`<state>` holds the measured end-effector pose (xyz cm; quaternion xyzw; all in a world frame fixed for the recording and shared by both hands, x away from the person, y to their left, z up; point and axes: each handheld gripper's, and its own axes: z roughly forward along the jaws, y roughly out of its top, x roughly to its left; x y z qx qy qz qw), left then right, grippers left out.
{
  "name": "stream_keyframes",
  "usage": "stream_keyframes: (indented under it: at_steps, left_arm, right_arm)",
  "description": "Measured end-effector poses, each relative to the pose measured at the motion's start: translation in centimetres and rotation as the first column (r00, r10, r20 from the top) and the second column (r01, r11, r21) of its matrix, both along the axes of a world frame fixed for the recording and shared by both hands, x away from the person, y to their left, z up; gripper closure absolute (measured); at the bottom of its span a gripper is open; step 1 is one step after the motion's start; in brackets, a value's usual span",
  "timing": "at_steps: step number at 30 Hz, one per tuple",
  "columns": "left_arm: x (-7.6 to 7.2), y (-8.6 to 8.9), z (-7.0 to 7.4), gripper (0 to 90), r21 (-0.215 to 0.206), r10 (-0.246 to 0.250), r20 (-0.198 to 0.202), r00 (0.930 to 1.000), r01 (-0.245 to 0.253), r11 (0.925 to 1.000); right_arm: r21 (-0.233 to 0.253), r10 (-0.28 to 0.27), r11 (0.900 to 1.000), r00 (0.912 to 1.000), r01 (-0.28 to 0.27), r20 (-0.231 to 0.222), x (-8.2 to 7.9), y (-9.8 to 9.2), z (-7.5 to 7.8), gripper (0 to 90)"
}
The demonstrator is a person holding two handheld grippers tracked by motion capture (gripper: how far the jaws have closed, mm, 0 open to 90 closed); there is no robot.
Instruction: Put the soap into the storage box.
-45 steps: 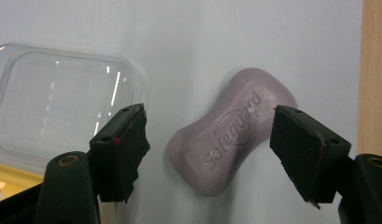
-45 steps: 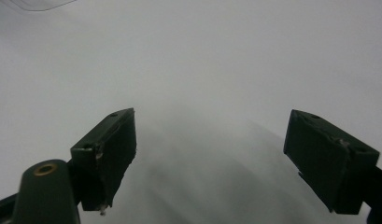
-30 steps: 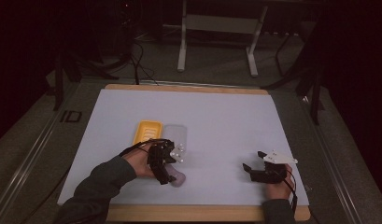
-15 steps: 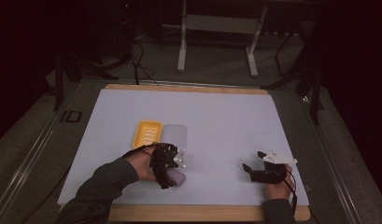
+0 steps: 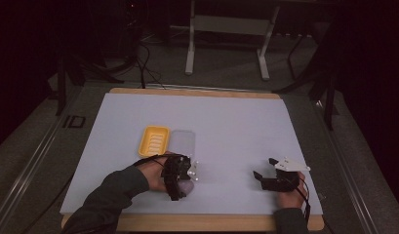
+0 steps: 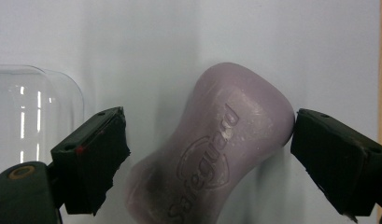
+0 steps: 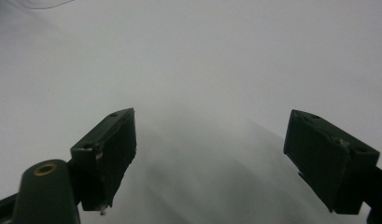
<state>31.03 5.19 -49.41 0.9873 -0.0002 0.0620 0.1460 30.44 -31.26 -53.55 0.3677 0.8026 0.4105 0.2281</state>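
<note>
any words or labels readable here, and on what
"Safeguard", embossed in an oval on the purple soap bar between the left gripper jaws; the first letters are cut off at the frame edge.
"ID", on the dark floor left of the table; faint.

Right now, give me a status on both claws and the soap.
Left claw open, straddling soap bar, right jaw touching it. Right claw open, idle. Clear lid beside soap.
</note>
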Motion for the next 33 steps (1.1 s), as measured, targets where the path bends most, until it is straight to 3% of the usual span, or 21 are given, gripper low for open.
stream_keyframes:
  at_steps: [7, 11, 16, 18, 19, 22, 27, 33]
  left_arm:
    - [1.0, 0.0, 0.4, 17.4, -0.031, 0.063, 0.037, 0.9973, -0.062, 0.9976]
    - [1.7, 0.3, 0.3, 22.7, -0.032, 0.091, -0.043, 0.995, -0.092, 0.9952]
    - [1.7, 0.5, -0.2, 24.8, -0.004, 0.087, -0.072, 0.9936, -0.087, 0.9962]
    - [1.7, 0.6, -0.3, 28.0, 0.0, 0.089, -0.085, 0.9924, -0.089, 0.996]
    - [1.8, 0.7, -0.4, 33.8, -0.003, 0.085, -0.102, 0.9912, -0.086, 0.9963]
    - [2.2, 0.8, -0.6, 37.1, 0.02, 0.082, -0.122, 0.9891, -0.08, 0.9966]
    - [2.4, 0.8, -0.6, 39.3, 0.03, 0.081, -0.135, 0.9875, -0.078, 0.9965]
    - [2.2, 0.4, -0.7, 40.4, 0.084, 0.078, -0.121, 0.9896, -0.069, 0.9941]
  right_arm:
    - [-0.002, 0.003, 1.0, 1.0, -0.003, 0.002, 0.0, 0.0, 0.0, 16.8]
    - [-0.002, 0.004, 1.0, 1.0, -0.004, 0.002, 0.0, 0.0, 0.0, 16.8]
    - [-0.002, 0.004, 1.0, 1.0, -0.004, 0.001, 0.0, 0.0, 0.0, 16.8]
    - [-0.003, 0.005, 1.0, 1.0, -0.005, 0.002, 0.0, 0.1, 0.0, 16.8]
    - [-0.004, 0.005, 1.0, 1.0, -0.005, 0.002, 0.0, 0.1, 0.0, 16.8]
    - [-0.004, 0.005, 1.0, 1.0, -0.005, 0.002, 0.0, 0.1, 0.0, 16.7]
    - [-0.003, 0.005, 1.0, 1.0, -0.005, 0.001, 0.0, 0.1, 0.0, 16.8]
    - [-0.005, 0.006, 1.0, 1.0, -0.006, 0.001, 0.0, 0.1, 0.0, 16.8]
